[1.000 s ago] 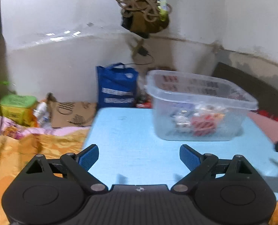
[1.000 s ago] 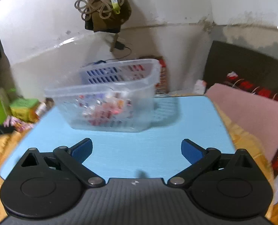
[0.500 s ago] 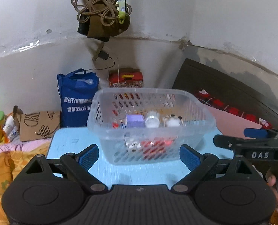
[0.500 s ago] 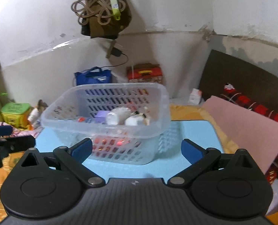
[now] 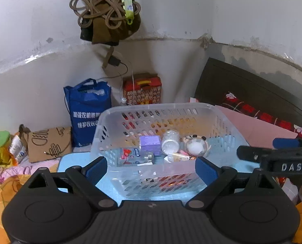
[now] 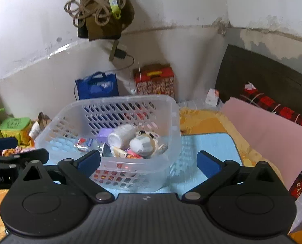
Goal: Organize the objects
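Here, the left hand-held gripper [image 5: 152,167] is held spread wide and empty, and the right hand-held gripper [image 6: 148,160] is likewise released with nothing between its blue pads. Both are pointed at the translucent slotted basket [image 5: 130,109], which is set directly ahead on the pale blue worktop [image 6: 212,142]; its near wall is framed between the left pads, while it lies ahead and slightly left of the right ones. The basket's long axis is seen running crosswise to the left gripper, which is judged the better centred. Inside, a boxy purple carton [image 5: 150,143], a ribbed white cup lying on its side [image 6: 121,135], a round panda-faced tub [image 5: 195,145] and a glossy strawberry sachet [image 5: 128,154] are heaped loosely, touching one another, toward the right half.
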The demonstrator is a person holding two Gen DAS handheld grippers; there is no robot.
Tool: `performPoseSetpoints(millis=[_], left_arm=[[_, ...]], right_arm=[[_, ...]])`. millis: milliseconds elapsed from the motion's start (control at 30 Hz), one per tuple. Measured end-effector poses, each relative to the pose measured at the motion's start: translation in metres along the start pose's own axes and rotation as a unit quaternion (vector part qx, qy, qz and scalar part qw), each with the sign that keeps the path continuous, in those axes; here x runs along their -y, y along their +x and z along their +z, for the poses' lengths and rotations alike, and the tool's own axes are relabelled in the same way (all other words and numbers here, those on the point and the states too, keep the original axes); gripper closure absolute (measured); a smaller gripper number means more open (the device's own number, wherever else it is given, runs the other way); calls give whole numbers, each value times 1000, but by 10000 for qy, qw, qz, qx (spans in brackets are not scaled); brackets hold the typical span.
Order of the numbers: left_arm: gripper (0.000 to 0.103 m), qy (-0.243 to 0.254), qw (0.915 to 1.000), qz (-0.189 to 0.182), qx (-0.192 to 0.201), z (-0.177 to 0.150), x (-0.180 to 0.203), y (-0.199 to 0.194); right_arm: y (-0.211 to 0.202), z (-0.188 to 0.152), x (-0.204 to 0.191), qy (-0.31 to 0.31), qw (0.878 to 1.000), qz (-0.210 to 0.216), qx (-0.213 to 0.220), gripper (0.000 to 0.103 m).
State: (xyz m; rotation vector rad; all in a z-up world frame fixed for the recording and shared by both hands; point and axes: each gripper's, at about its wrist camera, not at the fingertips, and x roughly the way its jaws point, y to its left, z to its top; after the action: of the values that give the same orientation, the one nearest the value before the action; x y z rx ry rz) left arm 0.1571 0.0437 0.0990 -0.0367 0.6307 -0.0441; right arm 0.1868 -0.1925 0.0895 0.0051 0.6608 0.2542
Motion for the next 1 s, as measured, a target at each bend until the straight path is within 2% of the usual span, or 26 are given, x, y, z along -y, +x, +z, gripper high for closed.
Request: performPoseSetpoints(millis=[267, 433, 1000], left_arm=[[8, -203, 9997, -79, -51, 5, -3, 5], [8, -95, 9999, 60, -123, 5, 3, 12], [8, -32, 9999, 77, -131, 1, 5, 9]], right_arm=[[1, 1, 2, -17, 10000, -19, 13, 0], [4, 0, 2, -5, 10000, 85, -50, 0], [2, -2, 6, 174, 9997, 109, -106, 0]])
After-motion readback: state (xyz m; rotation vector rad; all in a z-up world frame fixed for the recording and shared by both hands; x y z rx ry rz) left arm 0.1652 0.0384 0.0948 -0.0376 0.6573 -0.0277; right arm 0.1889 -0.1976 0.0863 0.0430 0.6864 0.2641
